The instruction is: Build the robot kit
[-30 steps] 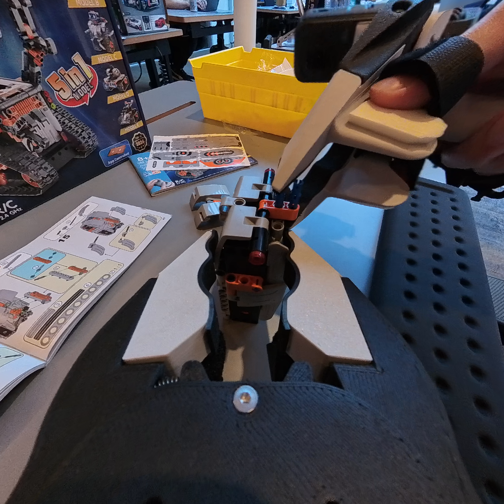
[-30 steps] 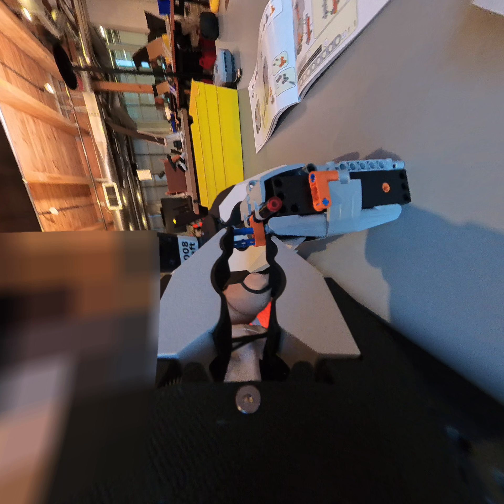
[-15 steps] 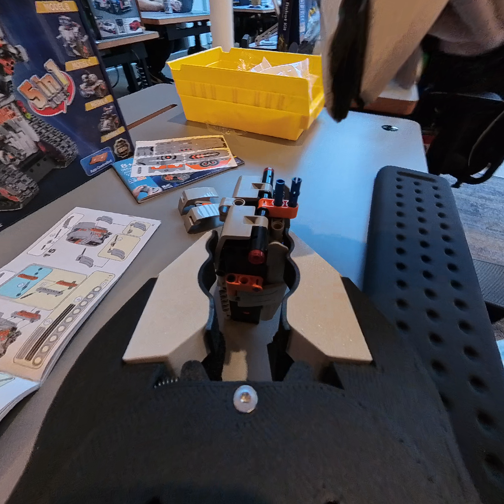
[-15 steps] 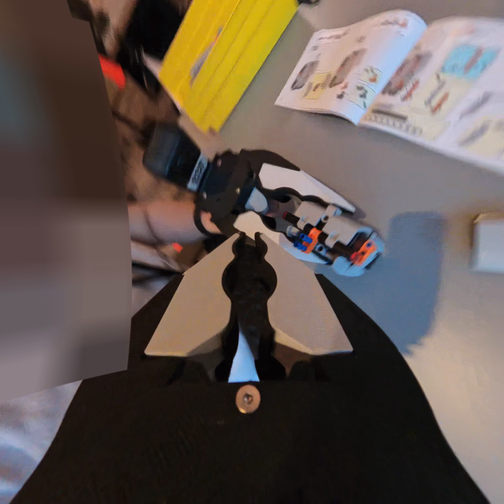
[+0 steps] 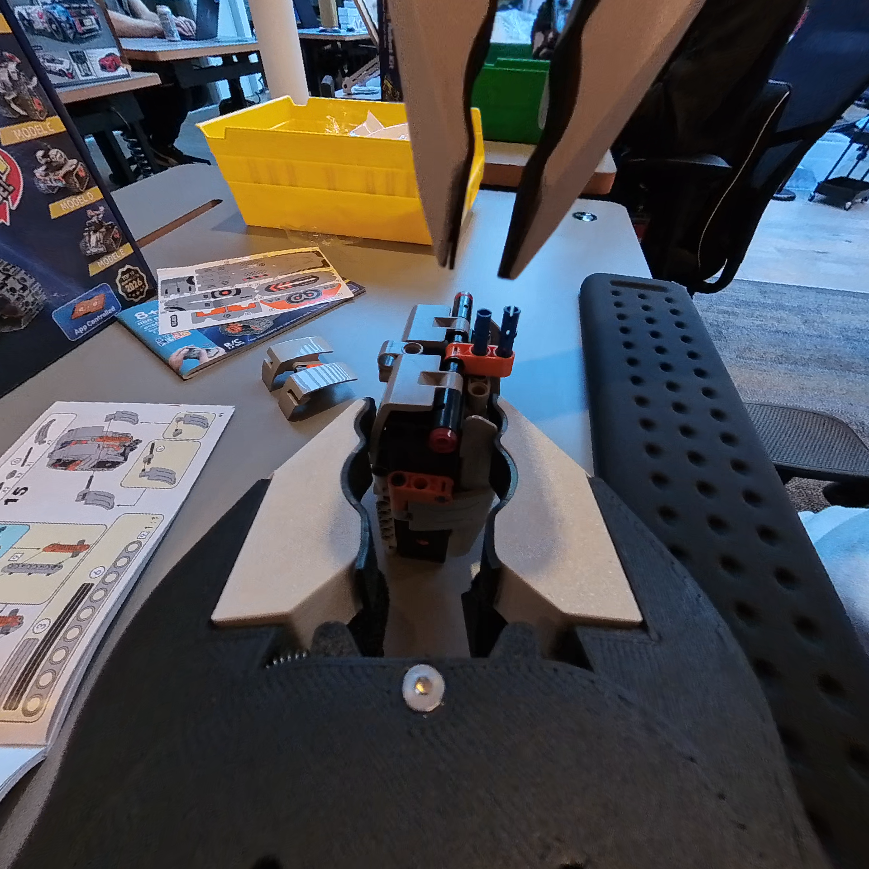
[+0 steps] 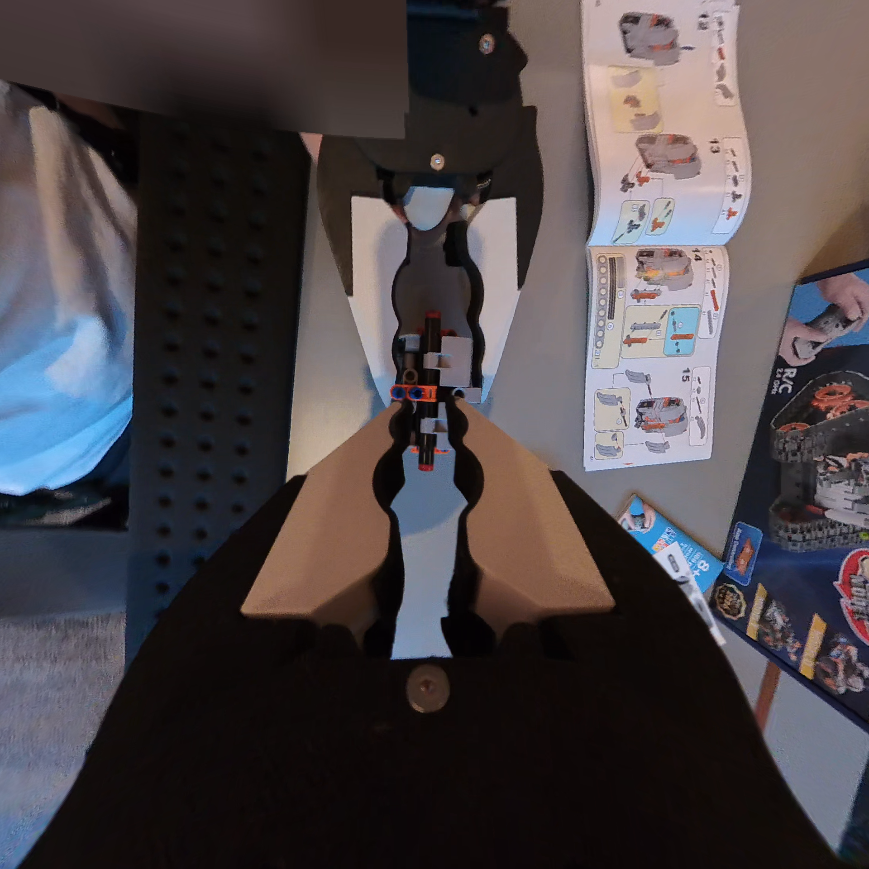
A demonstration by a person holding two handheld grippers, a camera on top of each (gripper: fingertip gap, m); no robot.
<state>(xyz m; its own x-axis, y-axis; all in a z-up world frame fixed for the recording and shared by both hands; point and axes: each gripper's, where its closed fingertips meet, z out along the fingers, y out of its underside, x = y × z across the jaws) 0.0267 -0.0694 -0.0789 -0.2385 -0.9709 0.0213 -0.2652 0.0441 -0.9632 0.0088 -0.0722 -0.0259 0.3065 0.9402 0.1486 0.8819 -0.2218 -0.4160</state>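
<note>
Left gripper [image 5: 435,470] is clamped on a brick assembly [image 5: 435,423], grey and black with orange connectors, its fingers [image 5: 301,508] pressing on both flanks. The assembly's long axis runs straight out along those fingers, with a red-tipped black axle [image 5: 451,371] lying lengthwise on top and two dark blue pins [image 5: 493,327] standing in an orange beam [image 5: 479,359] at the far end.

Right gripper [image 5: 475,272] hangs directly above that far end, tips pointing down and apart, holding nothing. In its own view the axle and the assembly's near end show through the gap at its fingertips [image 6: 425,414], with the blue pins just off to its left; it is close over the assembly but not touching.

Left of the left gripper, two curved grey panels [image 5: 305,376] lie loose on the table [image 5: 541,263], with an open instruction booklet [image 5: 94,517] beyond them. A yellow bin [image 5: 329,174] sits well ahead.
</note>
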